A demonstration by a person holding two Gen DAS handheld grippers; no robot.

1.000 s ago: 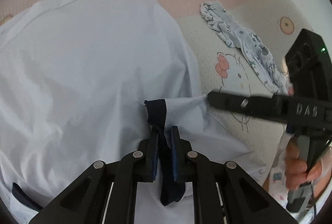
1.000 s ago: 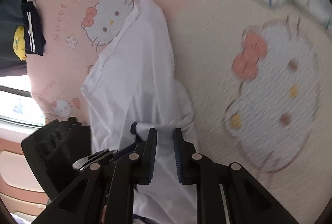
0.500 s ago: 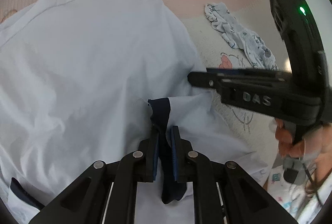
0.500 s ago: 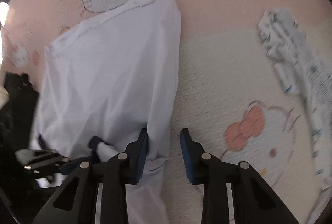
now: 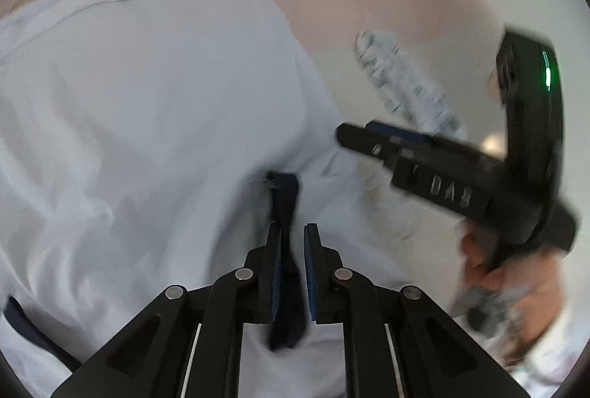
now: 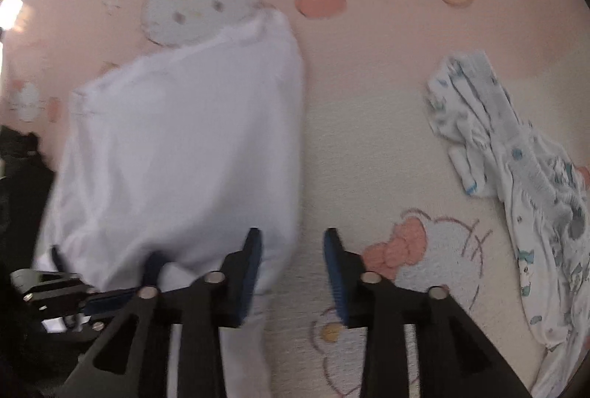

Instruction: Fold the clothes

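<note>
- The white shirt [image 6: 184, 154] is being shown spread on the pink cartoon-print mat [image 6: 387, 40]; in the right wrist view its long axis is running from about 7 o'clock up to 1 o'clock, with a hemmed corner lying over a printed cat face.
- The right gripper [image 6: 293, 269] is being opened, its blue-padded jaws standing apart with no cloth between them; the shirt's near edge is lying just beside the left-hand jaw, at about 10 o'clock from the gap.
- The left gripper [image 5: 293, 265] is being kept clamped on the navy trim [image 5: 284, 199] of the shirt, a dark band that is hanging down between the nearly closed pads.
- In the left wrist view the right gripper is seen at about 3 o'clock, carried by a hand [image 5: 516, 283], near the trim but apart from it; the left gripper is judged the nearer to the garment.
- The shirt fabric is appearing thin, smooth and softly creased, billowing rather than lying flat.
- A crumpled patterned garment [image 6: 516, 177] is lying well apart at 3 o'clock; the mat is appearing finely woven.
</note>
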